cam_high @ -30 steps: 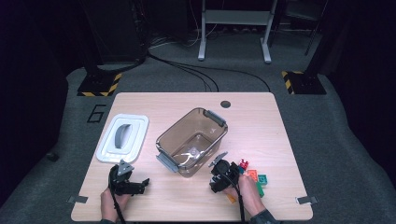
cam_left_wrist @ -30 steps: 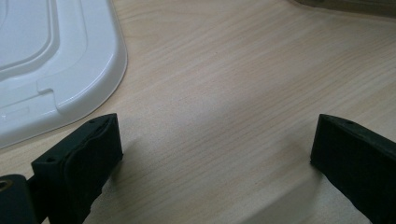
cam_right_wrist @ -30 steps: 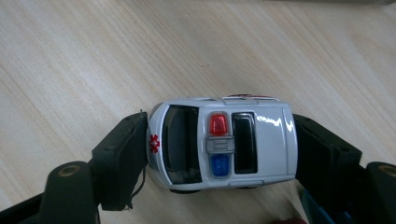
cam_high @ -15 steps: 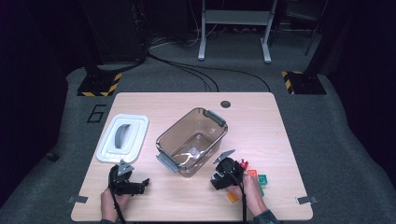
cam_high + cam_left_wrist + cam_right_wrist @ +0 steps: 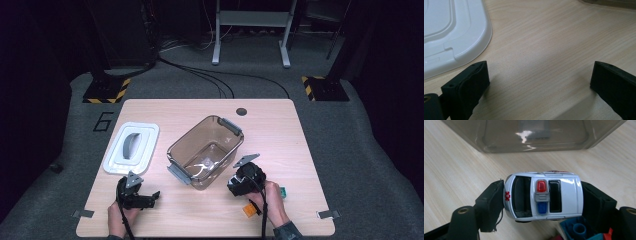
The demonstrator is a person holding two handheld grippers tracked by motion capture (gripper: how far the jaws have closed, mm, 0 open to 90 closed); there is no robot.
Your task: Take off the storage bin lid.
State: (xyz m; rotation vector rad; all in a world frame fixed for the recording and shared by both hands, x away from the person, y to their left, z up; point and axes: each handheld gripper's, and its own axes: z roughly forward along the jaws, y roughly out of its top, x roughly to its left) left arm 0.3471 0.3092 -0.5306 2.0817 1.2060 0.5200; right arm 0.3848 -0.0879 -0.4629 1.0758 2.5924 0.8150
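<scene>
My right gripper is shut on a white toy ambulance, with a pad at each end of the car. The car has red and blue roof lights and hangs just above the wood. It sits right in front of the near wall of a clear brown container. My left gripper rests at the table's front left. Its jaws stand wide open with only bare wood between them, close to the corner of a white lid.
The white lid lies flat left of the container. An orange block and a teal block lie by my right hand, and a teal block shows under the right jaw. The container has grey handles.
My right gripper has risen and shifted left toward the container, away from the blocks, with the toy ambulance still in it. The left gripper has stayed put.
</scene>
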